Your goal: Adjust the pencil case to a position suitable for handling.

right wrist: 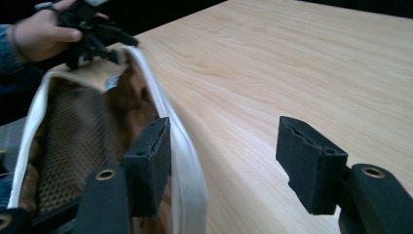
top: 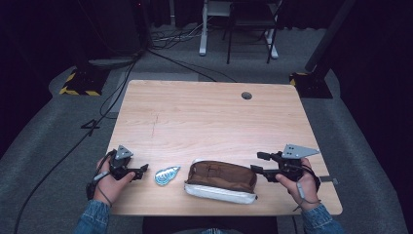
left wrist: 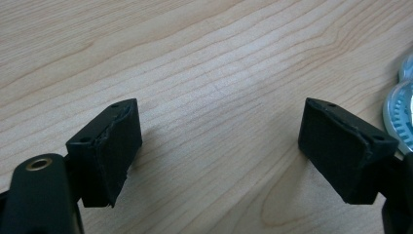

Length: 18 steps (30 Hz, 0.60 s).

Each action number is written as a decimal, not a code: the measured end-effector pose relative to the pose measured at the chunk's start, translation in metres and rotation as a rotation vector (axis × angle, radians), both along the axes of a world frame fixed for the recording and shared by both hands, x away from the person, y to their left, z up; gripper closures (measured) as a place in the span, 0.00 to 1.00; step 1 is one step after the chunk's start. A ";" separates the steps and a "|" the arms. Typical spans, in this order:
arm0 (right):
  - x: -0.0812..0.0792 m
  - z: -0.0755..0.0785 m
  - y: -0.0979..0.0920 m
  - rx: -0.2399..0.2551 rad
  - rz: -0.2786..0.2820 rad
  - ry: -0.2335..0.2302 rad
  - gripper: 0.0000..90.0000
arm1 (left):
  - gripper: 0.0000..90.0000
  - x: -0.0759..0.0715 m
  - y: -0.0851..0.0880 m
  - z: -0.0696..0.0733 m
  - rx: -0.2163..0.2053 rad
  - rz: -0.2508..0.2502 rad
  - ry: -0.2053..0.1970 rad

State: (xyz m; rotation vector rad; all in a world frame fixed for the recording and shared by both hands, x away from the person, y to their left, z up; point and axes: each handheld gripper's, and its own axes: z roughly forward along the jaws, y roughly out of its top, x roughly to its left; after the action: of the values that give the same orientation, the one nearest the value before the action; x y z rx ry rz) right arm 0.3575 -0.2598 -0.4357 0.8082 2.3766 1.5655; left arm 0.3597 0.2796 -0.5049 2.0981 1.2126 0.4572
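A brown pouch (top: pixel 221 181) with a white edge lies near the table's front edge. In the right gripper view its mouth gapes, showing a mesh lining (right wrist: pixel 73 136) and the white rim (right wrist: pixel 182 146). My right gripper (top: pixel 257 163) is at the pouch's right end, open (right wrist: pixel 224 151). The rim runs just beside its left jaw, and the pads do not press on it. A silver-blue foil packet (top: pixel 167 175) lies left of the pouch. My left gripper (top: pixel 144 171) is just left of the packet, open (left wrist: pixel 219 131) over bare wood. The packet (left wrist: pixel 400 109) shows at that view's right edge.
The wooden table (top: pixel 204 117) has a round cable hole (top: pixel 246 95) at the back right. On the floor behind are cables, a chair and desk legs (top: pixel 229 29), and two stands with striped bases (top: pixel 80 83).
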 end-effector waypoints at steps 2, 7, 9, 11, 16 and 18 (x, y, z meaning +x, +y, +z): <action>0.001 0.002 -0.007 0.003 -0.026 -0.006 0.43 | 0.18 0.000 0.000 0.000 0.003 -0.003 -0.002; 0.003 0.005 -0.023 0.025 -0.073 -0.015 0.43 | 0.18 0.000 -0.001 0.001 0.006 -0.013 0.003; 0.004 0.005 -0.029 0.026 -0.094 -0.017 0.43 | 0.18 0.000 -0.002 0.000 0.002 -0.012 0.001; 0.006 0.004 -0.036 0.017 -0.125 -0.020 0.43 | 0.18 -0.001 -0.003 0.000 0.001 -0.018 0.004; 0.013 -0.006 -0.049 -0.033 -0.215 -0.021 0.40 | 0.18 -0.003 -0.005 0.002 0.013 -0.023 0.015; 0.017 -0.012 -0.055 -0.054 -0.263 -0.017 0.39 | 0.19 -0.004 -0.005 0.003 0.016 -0.031 0.023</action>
State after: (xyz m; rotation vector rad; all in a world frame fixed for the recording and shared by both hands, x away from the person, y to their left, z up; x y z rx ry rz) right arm 0.3746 -0.3149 -0.4478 1.0424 2.1843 1.3917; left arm 0.3554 0.2743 -0.5020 2.1379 1.1910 0.4309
